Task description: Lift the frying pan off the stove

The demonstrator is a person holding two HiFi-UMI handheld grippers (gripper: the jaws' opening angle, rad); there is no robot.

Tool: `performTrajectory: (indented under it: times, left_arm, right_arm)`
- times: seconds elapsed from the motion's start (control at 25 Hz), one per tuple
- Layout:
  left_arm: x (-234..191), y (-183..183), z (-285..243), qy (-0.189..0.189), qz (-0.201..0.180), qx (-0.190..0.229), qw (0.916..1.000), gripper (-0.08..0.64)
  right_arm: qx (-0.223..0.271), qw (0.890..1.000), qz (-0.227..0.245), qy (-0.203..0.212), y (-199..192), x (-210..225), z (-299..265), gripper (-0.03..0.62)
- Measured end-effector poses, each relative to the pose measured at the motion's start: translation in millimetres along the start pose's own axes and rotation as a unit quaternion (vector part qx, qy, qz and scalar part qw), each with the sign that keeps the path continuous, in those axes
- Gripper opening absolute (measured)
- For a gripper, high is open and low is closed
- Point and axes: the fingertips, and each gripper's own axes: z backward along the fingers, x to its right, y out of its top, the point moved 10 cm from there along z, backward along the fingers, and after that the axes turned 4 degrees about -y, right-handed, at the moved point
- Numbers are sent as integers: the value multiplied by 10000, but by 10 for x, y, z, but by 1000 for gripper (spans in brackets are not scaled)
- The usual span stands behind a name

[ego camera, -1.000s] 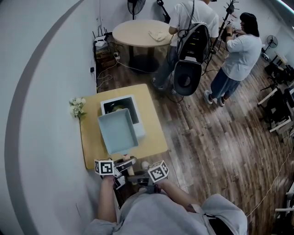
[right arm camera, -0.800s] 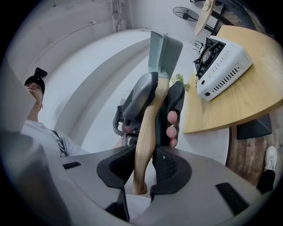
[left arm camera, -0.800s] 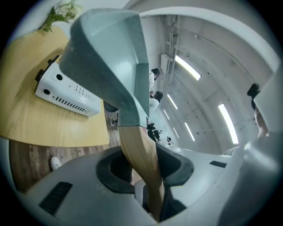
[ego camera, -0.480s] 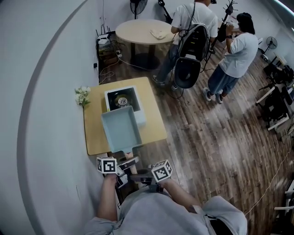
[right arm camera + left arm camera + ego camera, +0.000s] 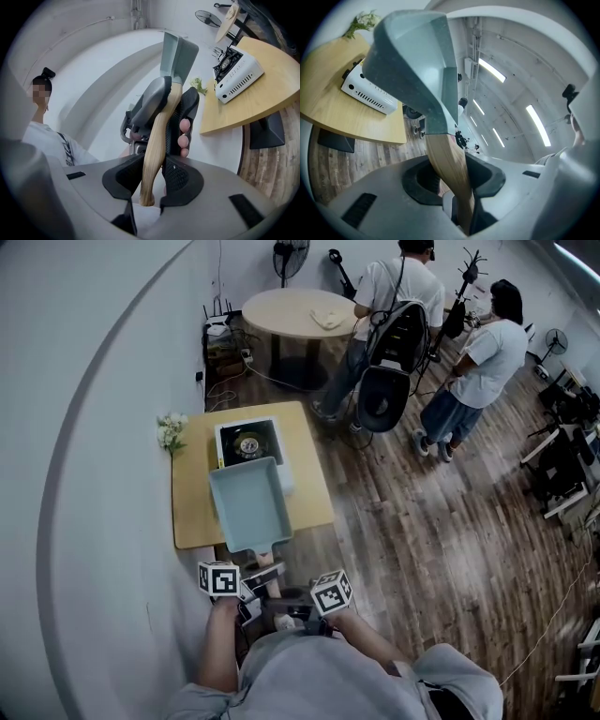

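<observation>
Flanking the stove (image 5: 248, 442) are flowers (image 5: 170, 432) at the wall; two people (image 5: 478, 352) stand beyond it. Frying pan (image 5: 249, 507) hangs clear of the stove, on its near side — left gripper (image 5: 457, 180) and right gripper (image 5: 152, 180), held level, both clamp its wooden handle (image 5: 447, 161).

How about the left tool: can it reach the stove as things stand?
Probably not: the left tool is shut on the wooden handle of the frying pan, which hangs between it and the stove.

Frying pan (image 5: 249, 505) drawn back, apparently higher; stove (image 5: 249, 443) uncovered.
</observation>
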Motion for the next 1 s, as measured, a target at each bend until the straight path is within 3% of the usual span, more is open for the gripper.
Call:
performTrajectory:
  times: [1.0]
  left_arm:
    - [351,-506,-386,196,-95,226,9995,124]
  right_arm:
    - [-134,9996,153,219,-375,-128,567,101]
